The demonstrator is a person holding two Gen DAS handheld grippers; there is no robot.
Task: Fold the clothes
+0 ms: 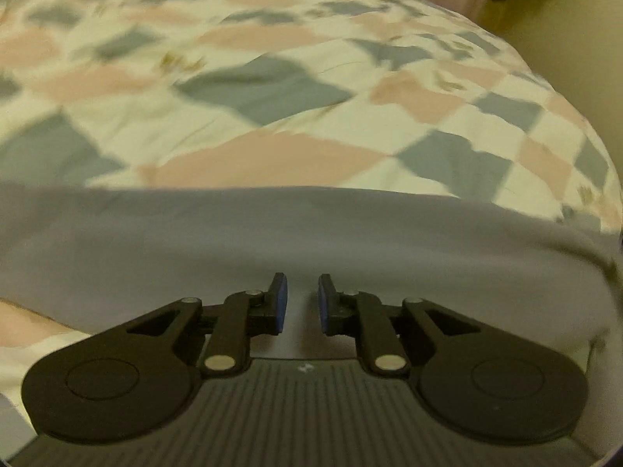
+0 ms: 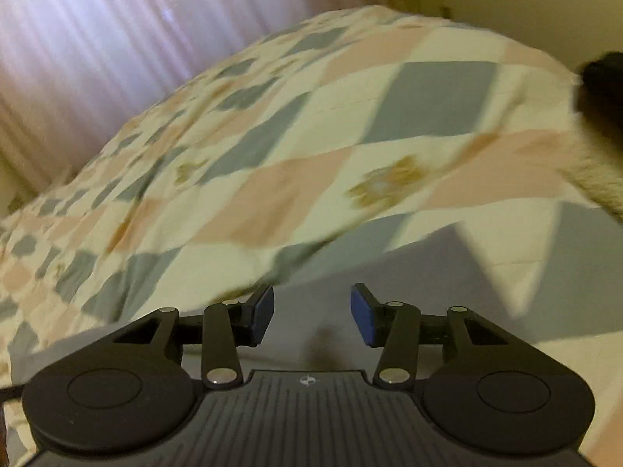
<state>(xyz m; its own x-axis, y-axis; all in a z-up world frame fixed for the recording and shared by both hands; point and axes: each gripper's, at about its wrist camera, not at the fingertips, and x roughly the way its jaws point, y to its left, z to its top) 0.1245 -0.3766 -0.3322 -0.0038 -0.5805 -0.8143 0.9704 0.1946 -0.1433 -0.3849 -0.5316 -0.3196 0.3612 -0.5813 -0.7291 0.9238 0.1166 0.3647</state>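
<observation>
Laying out plain grey cloth garment on diamond-patterned bedspread. My left gripper narrowly parted, right gripper wider; both empty. Next: pinch an edge.

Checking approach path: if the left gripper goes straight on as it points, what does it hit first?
Likely the grey cloth: it lies right ahead of the open left gripper, spread across the view. The patterned quilt comes only beyond it. Depth is unclear, so contact may be almost immediate.

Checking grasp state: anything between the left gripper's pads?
Left wrist view: only the grey garment shows behind the gap of the left gripper; whether cloth sits between the pads is unclear.
</observation>
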